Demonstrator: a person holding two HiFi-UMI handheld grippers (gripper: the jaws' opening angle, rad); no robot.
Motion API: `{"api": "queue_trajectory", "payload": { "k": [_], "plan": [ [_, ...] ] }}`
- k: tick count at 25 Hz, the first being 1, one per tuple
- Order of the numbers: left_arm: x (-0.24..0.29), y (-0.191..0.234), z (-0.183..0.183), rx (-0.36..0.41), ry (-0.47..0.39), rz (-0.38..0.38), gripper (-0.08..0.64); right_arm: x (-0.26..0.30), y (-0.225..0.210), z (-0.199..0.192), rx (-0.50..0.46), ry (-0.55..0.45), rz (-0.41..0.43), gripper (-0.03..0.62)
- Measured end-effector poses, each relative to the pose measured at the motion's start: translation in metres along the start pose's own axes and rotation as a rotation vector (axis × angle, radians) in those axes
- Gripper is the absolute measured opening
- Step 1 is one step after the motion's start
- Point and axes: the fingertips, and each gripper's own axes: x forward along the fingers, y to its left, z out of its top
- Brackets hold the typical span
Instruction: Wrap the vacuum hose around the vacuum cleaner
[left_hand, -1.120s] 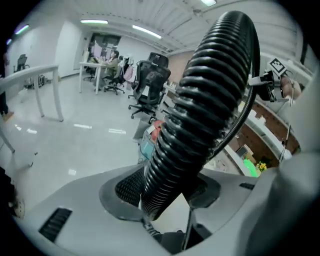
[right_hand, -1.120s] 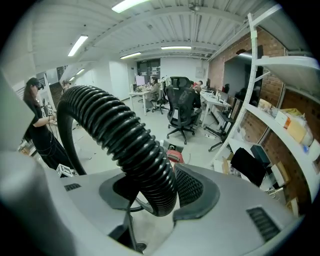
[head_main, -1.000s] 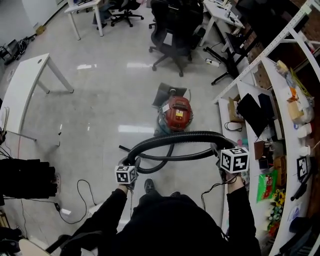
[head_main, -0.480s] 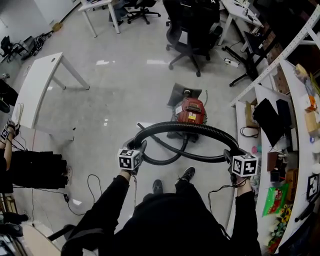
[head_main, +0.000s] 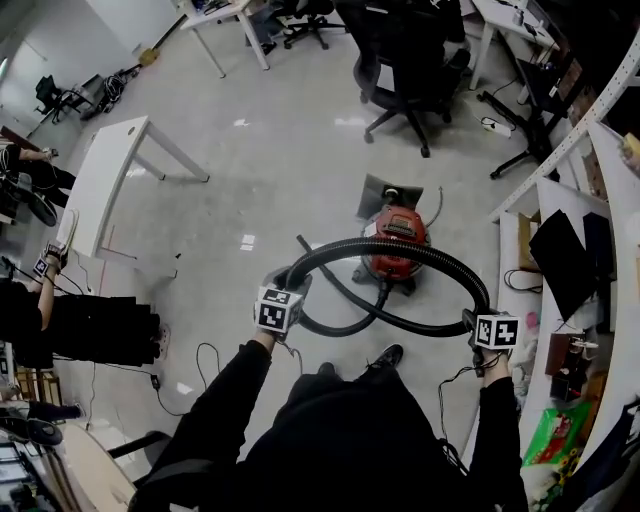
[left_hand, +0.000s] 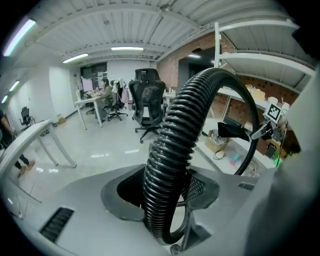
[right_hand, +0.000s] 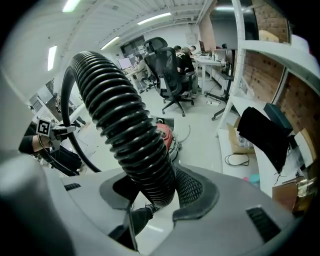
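The red vacuum cleaner (head_main: 398, 240) stands on the floor ahead of me. Its black ribbed hose (head_main: 345, 250) arches over the vacuum's body from one gripper to the other, and a lower loop sags between them near the floor. My left gripper (head_main: 288, 288) is shut on the hose (left_hand: 170, 165) at the arch's left end; its jaws have just closed further on it. My right gripper (head_main: 472, 320) is shut on the hose (right_hand: 131, 131) at the arch's right end. The vacuum (right_hand: 164, 134) shows past the right jaws.
A black office chair (head_main: 410, 60) stands beyond the vacuum. A white table (head_main: 110, 190) is at the left and shelving (head_main: 560, 250) runs along the right. A thin cable (head_main: 200, 360) lies on the floor by my left arm. People sit at the left edge.
Both grippers carried the hose forward: its arch, earlier on my side of the vacuum, now spans the vacuum's body. The right gripper sank and the left rose a little.
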Motion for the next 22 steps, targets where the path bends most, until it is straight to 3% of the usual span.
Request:
{"api": "queue_trajectory", "payload": {
  "k": [9,14,22],
  "plan": [
    [0.071,-0.022,0.051,0.186,0.095,0.018,0.181,0.055,-0.073,-0.019,0.046,0.209,0.018,0.189],
    [0.138,-0.011,0.072,0.288,0.137,-0.015,0.175,0.083,-0.105,-0.014,0.071,0.267,-0.073,0.186],
    [0.259,0.047,0.106,0.344,0.210,-0.095,0.175,0.138,-0.130,0.028,0.041,0.365,-0.272,0.186]
  ]
}}
